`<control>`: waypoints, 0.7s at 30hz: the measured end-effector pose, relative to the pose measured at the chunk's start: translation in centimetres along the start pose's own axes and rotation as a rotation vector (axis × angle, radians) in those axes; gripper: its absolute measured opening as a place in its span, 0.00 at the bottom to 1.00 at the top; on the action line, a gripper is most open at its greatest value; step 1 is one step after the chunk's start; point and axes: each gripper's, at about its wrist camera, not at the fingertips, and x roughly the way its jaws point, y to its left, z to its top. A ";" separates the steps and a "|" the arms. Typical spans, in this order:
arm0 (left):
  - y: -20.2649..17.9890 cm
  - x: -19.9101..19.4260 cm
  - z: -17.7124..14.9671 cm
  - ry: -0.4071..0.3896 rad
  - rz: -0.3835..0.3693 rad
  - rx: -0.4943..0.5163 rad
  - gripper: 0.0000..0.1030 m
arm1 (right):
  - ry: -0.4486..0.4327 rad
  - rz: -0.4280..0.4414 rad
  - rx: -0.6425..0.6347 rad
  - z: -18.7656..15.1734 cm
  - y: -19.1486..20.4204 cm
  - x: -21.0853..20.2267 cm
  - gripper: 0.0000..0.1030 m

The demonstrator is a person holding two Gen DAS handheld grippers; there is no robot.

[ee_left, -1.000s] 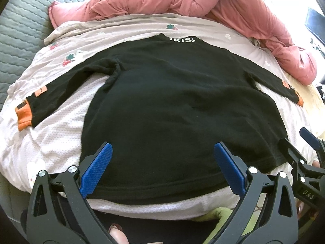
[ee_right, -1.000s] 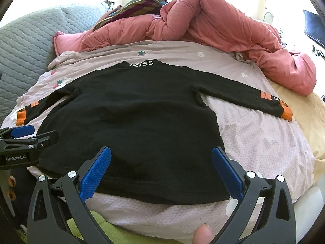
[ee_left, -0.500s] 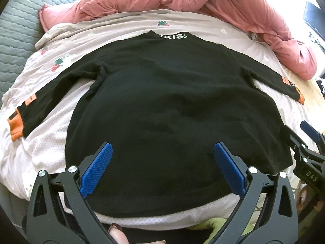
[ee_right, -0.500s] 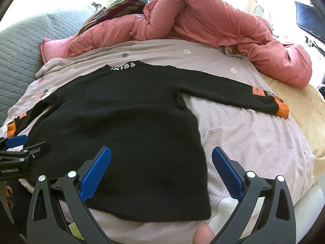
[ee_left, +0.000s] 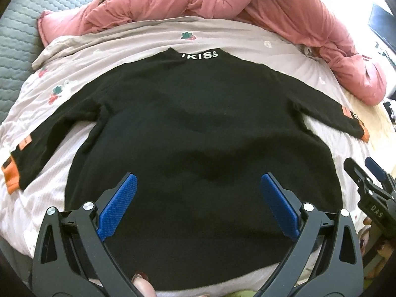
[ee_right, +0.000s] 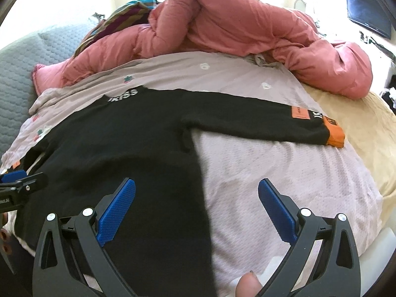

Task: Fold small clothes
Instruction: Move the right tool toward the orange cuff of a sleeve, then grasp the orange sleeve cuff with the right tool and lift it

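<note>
Black long-sleeved top (ee_left: 198, 128) flat on bed sheet (ee_right: 284, 173), sleeves spread, collar far. Left hand-held gripper (ee_left: 198, 205) above hem, fingers apart, empty. Right hand-held gripper (ee_right: 196, 208) over top's right edge, likewise apart.

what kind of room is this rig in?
Most likely a bedroom: the black sweater lies flat on a bed sheet, a bunched pink duvet sits behind it, and a quilted grey headboard is at the left.
</note>
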 end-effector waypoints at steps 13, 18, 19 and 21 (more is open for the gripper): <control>-3.0 2.6 3.5 0.011 0.008 0.042 0.91 | -0.008 -0.136 0.174 3.1 -9.2 2.8 0.96; -3.5 3.5 5.3 0.000 0.002 0.036 0.91 | 0.009 -0.194 0.239 4.3 -12.9 3.9 0.96; -3.6 3.6 5.6 0.000 -0.002 0.033 0.91 | 0.008 -0.210 0.250 4.6 -13.6 4.1 0.96; -3.7 4.0 6.4 -0.001 -0.009 0.027 0.91 | 0.010 -0.240 0.274 5.1 -15.3 4.5 0.96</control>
